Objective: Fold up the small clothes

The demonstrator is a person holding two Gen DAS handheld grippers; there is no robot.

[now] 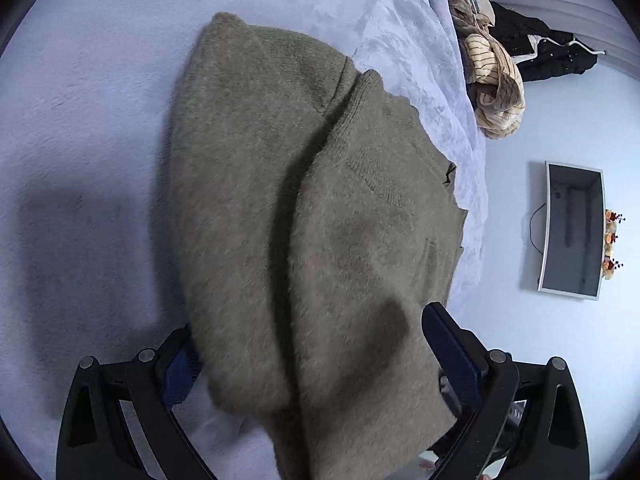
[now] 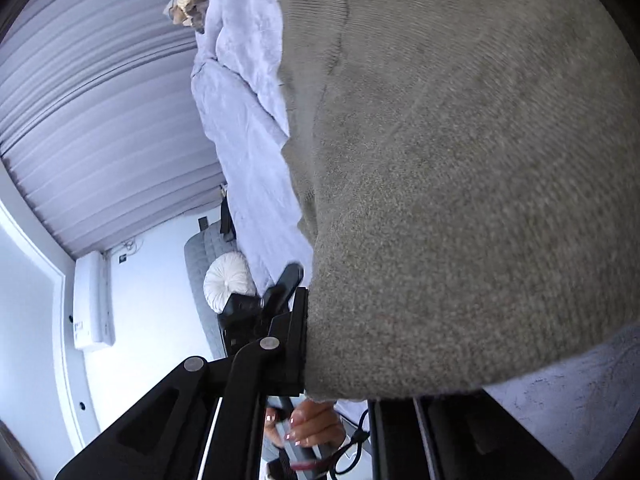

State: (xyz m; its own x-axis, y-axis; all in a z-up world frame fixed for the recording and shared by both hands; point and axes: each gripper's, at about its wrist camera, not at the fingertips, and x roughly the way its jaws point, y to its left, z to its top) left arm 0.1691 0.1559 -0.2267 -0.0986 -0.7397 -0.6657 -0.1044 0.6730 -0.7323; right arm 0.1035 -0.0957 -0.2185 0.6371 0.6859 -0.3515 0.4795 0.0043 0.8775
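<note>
Your left claw point(image 1: 312, 364) stands spread with the fuzzy olive sweater point(image 1: 304, 216) draped between its fingers, the garment lying on the pale bed point(image 1: 80, 120) near its rumpled edge, while your right claw point(image 2: 360, 344) is mostly buried under the sweater, so I cannot tell its state.
</note>
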